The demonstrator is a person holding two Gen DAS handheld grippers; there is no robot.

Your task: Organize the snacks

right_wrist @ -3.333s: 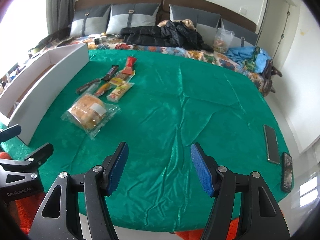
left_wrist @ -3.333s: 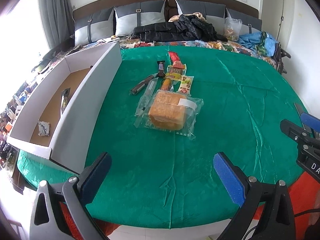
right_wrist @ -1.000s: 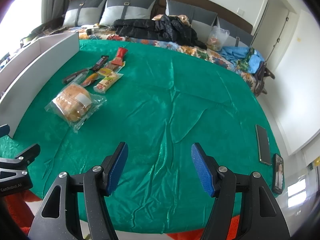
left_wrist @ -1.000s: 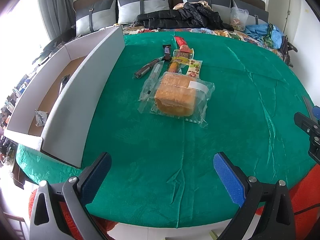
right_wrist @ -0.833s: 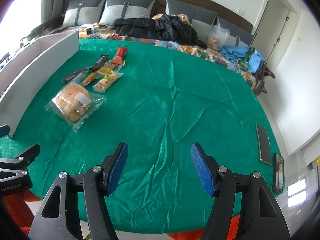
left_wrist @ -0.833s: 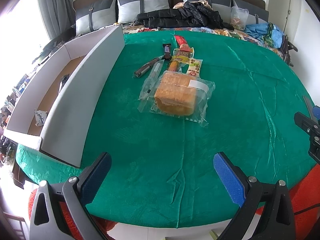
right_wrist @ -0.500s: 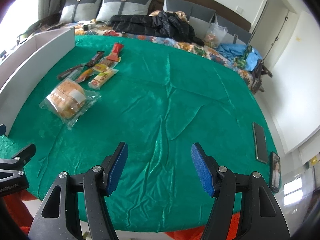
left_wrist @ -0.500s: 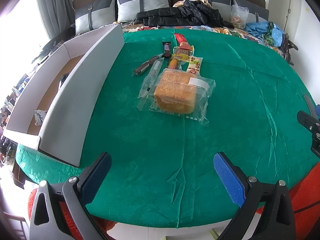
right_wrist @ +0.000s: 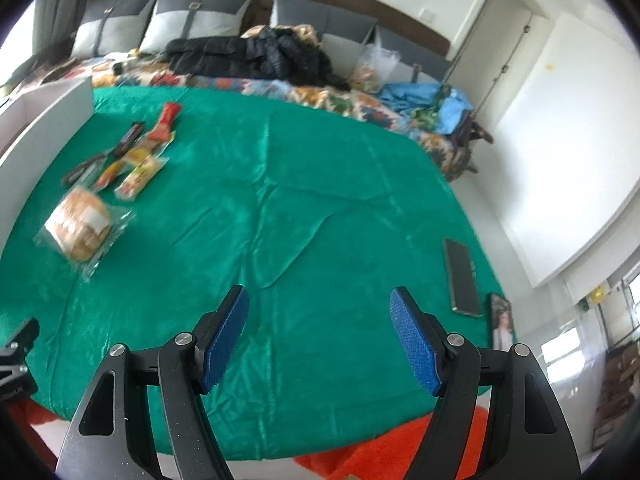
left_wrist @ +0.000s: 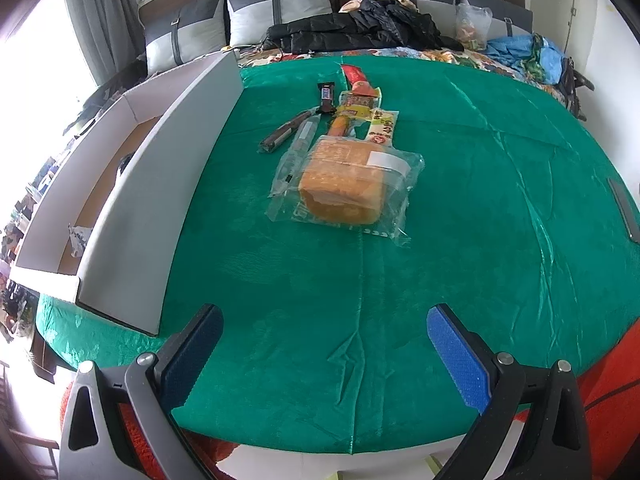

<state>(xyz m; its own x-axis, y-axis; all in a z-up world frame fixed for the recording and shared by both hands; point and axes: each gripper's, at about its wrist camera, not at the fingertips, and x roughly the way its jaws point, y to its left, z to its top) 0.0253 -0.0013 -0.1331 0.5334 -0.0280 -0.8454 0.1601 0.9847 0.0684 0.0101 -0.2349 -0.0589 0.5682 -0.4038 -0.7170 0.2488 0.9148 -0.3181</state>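
Left gripper (left_wrist: 324,352) hung over near edge of green cloth (left_wrist: 460,240), jaws wide apart, nothing between. Right gripper (right_wrist: 320,336) likewise empty; jaws had just been opening wider. Bagged bread (left_wrist: 344,184) lay mid-cloth. Beyond it, touching, cluster of small snack packets (left_wrist: 360,114). White cardboard box (left_wrist: 160,184) stood along left edge. Two phones (right_wrist: 462,276) lay at right edge.

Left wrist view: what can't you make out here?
- Cardboard box: its near wall hides most of the floor and contents; one wrapper peeks out.
- Snack labels: too small to read.
- Sausage stick: partly under other packets.
- Phone: squeezed at the right edge.
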